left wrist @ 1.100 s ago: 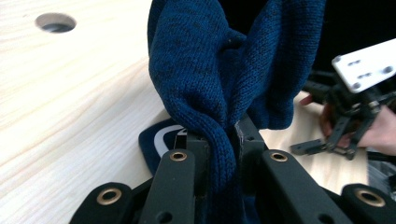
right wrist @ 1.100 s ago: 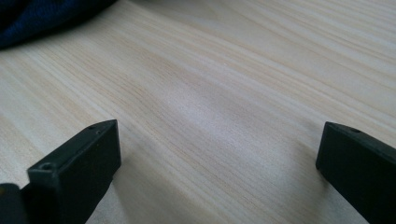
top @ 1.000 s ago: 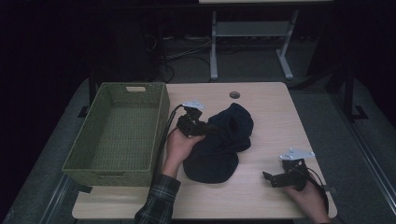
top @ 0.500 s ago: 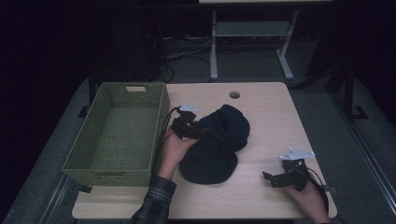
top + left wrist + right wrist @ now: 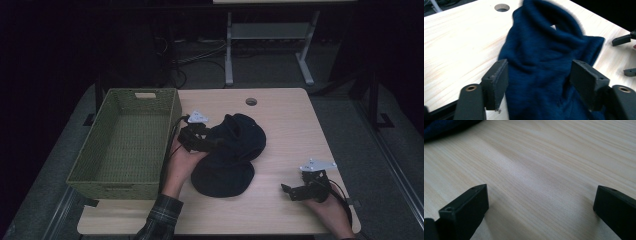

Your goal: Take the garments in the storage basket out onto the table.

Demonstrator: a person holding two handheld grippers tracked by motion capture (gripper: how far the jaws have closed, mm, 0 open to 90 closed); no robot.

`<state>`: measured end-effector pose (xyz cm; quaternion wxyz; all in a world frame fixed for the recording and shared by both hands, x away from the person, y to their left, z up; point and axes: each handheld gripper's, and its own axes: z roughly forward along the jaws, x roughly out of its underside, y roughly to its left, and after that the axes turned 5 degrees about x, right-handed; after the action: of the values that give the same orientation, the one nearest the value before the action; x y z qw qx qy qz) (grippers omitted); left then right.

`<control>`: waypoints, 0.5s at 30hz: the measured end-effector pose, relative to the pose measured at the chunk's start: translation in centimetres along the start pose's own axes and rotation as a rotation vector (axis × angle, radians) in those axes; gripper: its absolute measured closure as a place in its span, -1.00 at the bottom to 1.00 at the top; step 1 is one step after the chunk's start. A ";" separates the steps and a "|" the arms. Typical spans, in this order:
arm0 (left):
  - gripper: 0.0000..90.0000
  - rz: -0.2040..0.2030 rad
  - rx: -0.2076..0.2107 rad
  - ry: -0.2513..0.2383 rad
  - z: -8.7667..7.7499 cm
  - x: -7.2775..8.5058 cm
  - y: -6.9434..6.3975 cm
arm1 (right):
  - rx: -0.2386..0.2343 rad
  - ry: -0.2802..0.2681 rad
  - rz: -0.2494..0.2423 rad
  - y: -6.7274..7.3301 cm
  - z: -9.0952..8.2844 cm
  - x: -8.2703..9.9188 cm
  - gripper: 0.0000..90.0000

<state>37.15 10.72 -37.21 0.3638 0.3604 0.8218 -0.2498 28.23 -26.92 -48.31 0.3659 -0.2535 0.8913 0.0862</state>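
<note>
A dark blue knitted garment [image 5: 230, 155] lies bunched on the wooden table [image 5: 290, 130], its ribbed folds close up in the left gripper view [image 5: 541, 55]. My left gripper [image 5: 212, 142] is at the garment's left edge, beside the basket. Its jaws [image 5: 539, 75] have just been opening and now stand wide, with cloth lying loose between the pads [image 5: 496, 80]. My right gripper [image 5: 290, 192] rests near the table's front right corner, apart from the garment. It is open [image 5: 539, 202] over bare wood and also shows far off in the left gripper view [image 5: 618, 57].
A green woven basket [image 5: 115, 187] with nothing in it stands on the left part of the table, close to my left hand. A round cable hole [image 5: 251, 101] sits near the far edge. Behind the table are a metal stand [image 5: 229, 55] and cables on the floor.
The left jaws have spread apart and let go of the cloth, and that gripper has drawn back slightly toward the basket. The garment has settled flatter. The right gripper has not moved.
</note>
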 end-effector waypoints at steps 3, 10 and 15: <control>-0.14 0.004 0.009 0.005 -0.3 0.3 -0.3 | 0.002 0.017 0.004 0.0 -0.2 -0.4 -0.79; -0.02 0.018 0.020 0.045 0.0 1.8 -1.0 | -0.015 0.015 0.004 0.6 -0.5 -1.9 -0.68; -0.02 0.027 0.028 0.068 0.5 3.0 -1.6 | -0.054 -0.017 -0.025 1.4 -0.4 -3.4 -0.50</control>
<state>34.70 10.65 -39.55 0.3338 0.3850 0.8251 -0.2439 29.30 -24.53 -45.76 0.3675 -0.2737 0.8823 0.1076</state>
